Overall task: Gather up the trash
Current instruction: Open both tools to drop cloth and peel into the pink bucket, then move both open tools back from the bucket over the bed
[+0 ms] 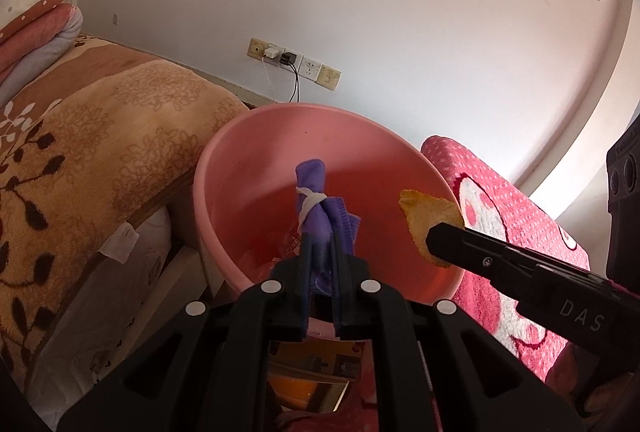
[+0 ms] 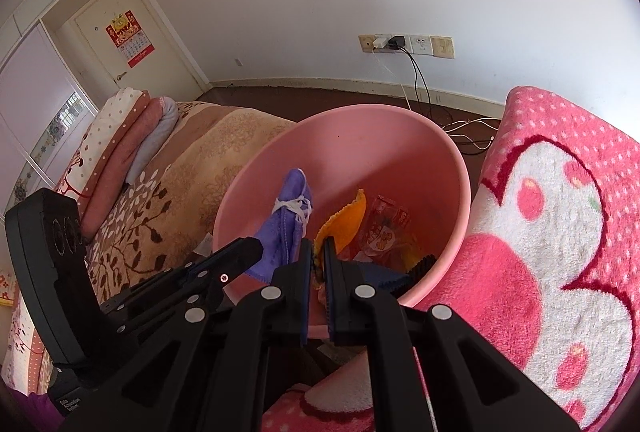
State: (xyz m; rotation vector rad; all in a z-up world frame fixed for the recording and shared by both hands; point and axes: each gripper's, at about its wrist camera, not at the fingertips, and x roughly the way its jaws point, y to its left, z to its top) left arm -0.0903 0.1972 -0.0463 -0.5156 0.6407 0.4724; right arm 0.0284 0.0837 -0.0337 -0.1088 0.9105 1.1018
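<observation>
A pink plastic bucket (image 1: 256, 168) stands on the floor between two beds; it also shows in the right wrist view (image 2: 360, 144). My left gripper (image 1: 322, 240) is shut on a purple cloth (image 1: 316, 200) tied with a white band, held over the bucket's mouth; the cloth also shows in the right wrist view (image 2: 290, 216). My right gripper (image 2: 318, 244) is shut on an orange-yellow cloth (image 2: 346, 220), held over the bucket's right side; that cloth shows in the left wrist view (image 1: 428, 220). Snack wrappers (image 2: 384, 228) lie inside the bucket.
A bed with a beige floral blanket (image 1: 100, 136) is to the left, with folded quilts (image 2: 124, 144) on it. A pink dotted blanket (image 2: 560, 212) is to the right. Wall sockets with chargers (image 2: 404, 44) and cables on the brown floor (image 2: 460, 112) are behind. A door (image 2: 136, 44) is at far left.
</observation>
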